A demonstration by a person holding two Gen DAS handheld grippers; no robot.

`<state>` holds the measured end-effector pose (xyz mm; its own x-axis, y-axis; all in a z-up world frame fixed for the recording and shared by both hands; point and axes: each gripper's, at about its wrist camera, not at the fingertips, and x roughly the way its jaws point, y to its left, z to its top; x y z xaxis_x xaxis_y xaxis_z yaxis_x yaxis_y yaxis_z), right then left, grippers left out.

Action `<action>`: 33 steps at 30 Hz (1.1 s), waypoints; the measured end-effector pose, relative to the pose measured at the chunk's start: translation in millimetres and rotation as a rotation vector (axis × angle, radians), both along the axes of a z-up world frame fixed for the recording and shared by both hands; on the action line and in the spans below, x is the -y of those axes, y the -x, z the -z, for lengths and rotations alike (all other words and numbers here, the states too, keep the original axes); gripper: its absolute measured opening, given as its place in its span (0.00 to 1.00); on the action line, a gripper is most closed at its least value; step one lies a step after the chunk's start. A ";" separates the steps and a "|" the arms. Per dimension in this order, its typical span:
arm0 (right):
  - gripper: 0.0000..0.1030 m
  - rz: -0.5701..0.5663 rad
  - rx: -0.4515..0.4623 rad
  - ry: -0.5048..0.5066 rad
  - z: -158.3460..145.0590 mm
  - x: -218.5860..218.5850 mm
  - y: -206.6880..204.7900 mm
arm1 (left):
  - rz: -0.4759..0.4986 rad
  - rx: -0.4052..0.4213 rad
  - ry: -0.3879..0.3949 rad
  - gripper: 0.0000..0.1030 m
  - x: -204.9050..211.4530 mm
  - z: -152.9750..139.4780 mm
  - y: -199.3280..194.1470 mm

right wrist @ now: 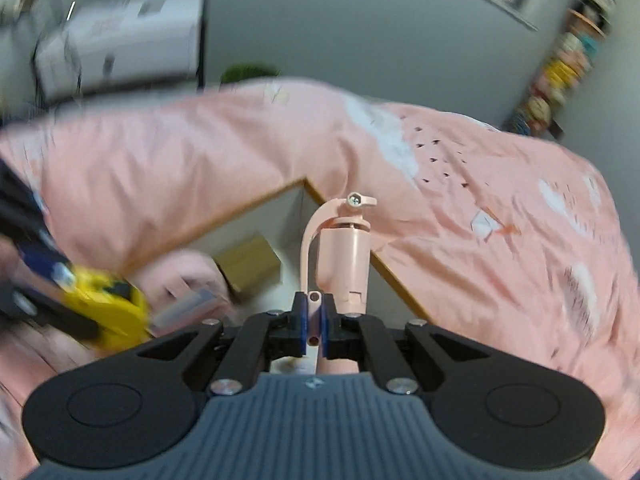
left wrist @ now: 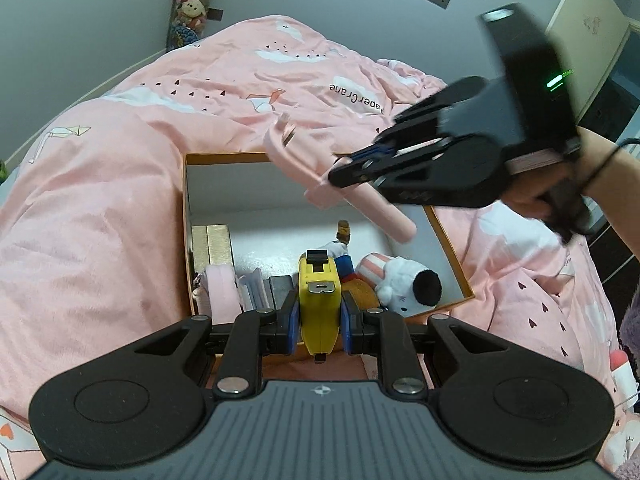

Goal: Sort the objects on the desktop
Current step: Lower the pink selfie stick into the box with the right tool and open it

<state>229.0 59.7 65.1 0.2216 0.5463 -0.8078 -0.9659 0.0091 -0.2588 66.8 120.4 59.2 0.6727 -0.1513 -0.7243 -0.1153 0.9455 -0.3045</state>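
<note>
Blurred by motion in the right wrist view: yellow tape measure (right wrist: 116,308) at far left, sharp only in the left wrist view, clamped between the blue pads of the left gripper (left wrist: 319,314) above the near end of the orange-rimmed box (left wrist: 448,240), hiding part of the plush toys (left wrist: 404,284) inside. Right gripper (right wrist: 316,320) clenched on the thin bracket of a pink selfie stick (right wrist: 344,256), probably, held over the box on the pink quilt (left wrist: 100,208)
</note>
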 end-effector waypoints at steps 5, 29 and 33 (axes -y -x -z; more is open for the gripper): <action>0.06 -0.111 0.101 0.146 31.1 -22.7 -12.8 | -0.006 -0.002 0.008 0.22 -3.1 1.7 -3.9; 0.14 -0.387 0.386 0.399 112.1 -17.8 -44.0 | -0.003 -0.002 0.015 0.22 -1.5 3.1 -10.5; 0.11 -0.325 0.395 0.380 103.0 -15.6 -55.0 | -0.005 -0.006 0.014 0.22 -1.3 3.8 -10.9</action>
<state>283.9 75.4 -38.0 0.4136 0.3272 -0.8496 -0.7346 -0.4313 -0.5238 77.7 121.8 55.4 0.6693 -0.1577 -0.7261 -0.1219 0.9407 -0.3167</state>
